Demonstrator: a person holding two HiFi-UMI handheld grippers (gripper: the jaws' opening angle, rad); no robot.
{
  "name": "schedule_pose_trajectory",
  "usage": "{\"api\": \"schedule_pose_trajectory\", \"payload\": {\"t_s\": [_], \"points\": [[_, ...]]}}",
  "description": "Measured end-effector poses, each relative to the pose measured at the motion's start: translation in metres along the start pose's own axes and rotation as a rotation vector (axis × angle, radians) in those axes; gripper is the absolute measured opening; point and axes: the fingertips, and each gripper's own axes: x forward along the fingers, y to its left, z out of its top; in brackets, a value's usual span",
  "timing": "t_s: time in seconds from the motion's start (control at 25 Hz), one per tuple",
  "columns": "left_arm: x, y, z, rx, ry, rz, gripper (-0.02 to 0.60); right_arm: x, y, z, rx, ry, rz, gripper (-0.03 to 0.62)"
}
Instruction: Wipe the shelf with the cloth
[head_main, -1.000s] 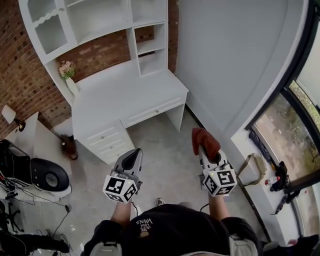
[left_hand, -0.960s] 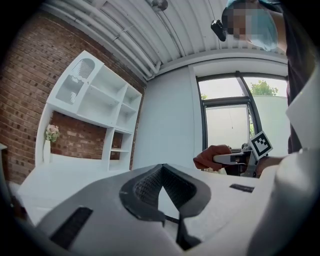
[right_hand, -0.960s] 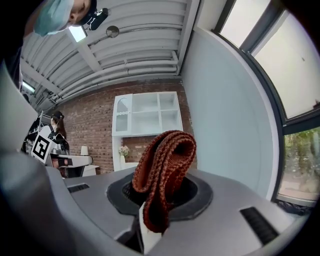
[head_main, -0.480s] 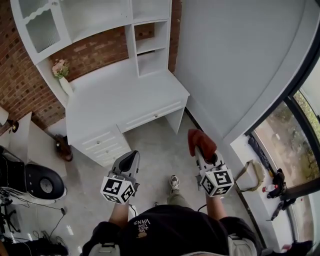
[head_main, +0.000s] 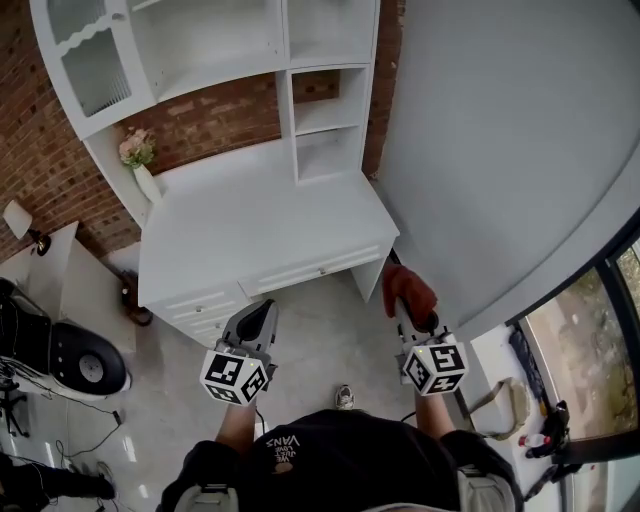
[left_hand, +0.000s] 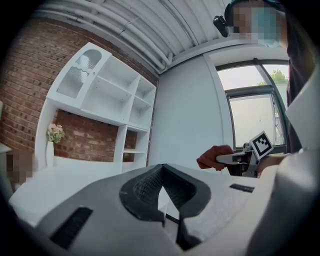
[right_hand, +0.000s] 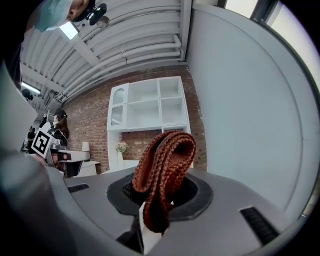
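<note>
Cloth (right_hand: 165, 160) between right gripper (right_hand: 150, 225) jaws

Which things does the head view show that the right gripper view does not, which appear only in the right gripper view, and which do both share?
Only the head view: the desk drawers, a shoe and the right gripper's marker cube. Only the right gripper view: the ribbed ceiling and, close up, the jaws shut on the folded cloth. Both: the white shelf unit, the brick wall, the flower vase, the cloth itself and the left gripper.
</note>
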Motion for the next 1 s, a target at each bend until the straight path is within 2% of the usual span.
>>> {"api": "schedule_pose_trajectory", "payload": {"t_s": [0.36,0.56,0.72,1.0], "points": [[0.086,0.001,-0.001,-0.027,-0.017,0.094,0.006,0.075,-0.071,0.021,-0.024,-0.013,0.09,0.089],[0.112,-0.005,-0.009,-0.025,0.003,0.107,0.006,0.102,-0.095,0.024,-0.017,-0.028,0.116,0.089],[0.124,0.011,-0.016,-0.038,0.026,0.141,0.006,0.125,-0.102,0.021,-0.007,-0.023,0.134,0.089],[0.174,0.037,-0.016,-0.04,0.024,0.109,0.006,0.173,-0.113,0.026,-0.019,-0.029,0.131,0.089]]}}
